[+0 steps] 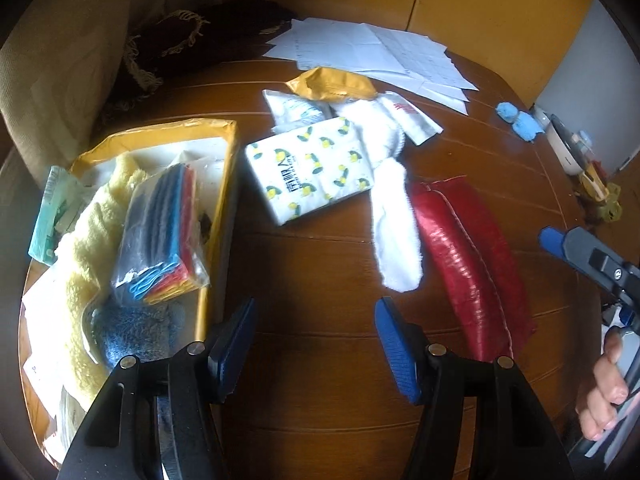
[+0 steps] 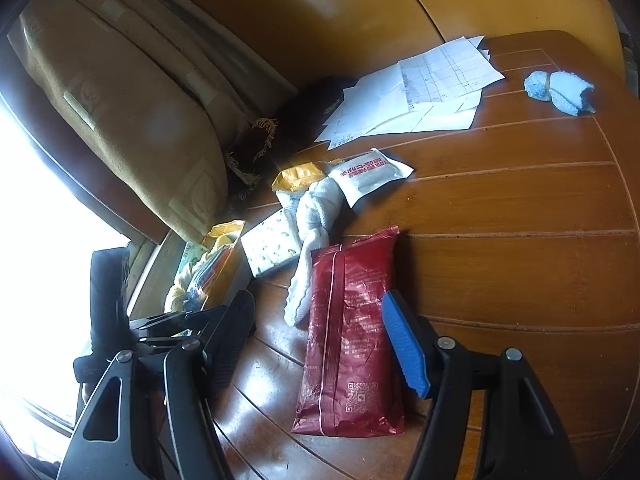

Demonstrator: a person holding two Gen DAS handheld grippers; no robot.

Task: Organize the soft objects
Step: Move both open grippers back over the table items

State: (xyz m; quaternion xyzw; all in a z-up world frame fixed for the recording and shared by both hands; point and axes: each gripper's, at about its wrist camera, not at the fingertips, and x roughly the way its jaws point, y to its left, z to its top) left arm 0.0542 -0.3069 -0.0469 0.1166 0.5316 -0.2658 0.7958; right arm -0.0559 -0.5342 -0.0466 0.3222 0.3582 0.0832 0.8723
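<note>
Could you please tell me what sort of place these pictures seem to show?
Probably a home living room: a round brown wooden table strewn with loose white paper sheets, beside a beige upholstered sofa with a dark fringed cloth.

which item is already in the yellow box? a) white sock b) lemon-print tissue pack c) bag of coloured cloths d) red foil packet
c: the bag of coloured cloths lies inside the yellow box on a pale yellow towel, while the other three lie out on the wooden table.

Wooden table (image 1: 320,264) carries red packet (image 2: 352,336), tissue pack (image 1: 310,170), papers (image 1: 372,50).
</note>
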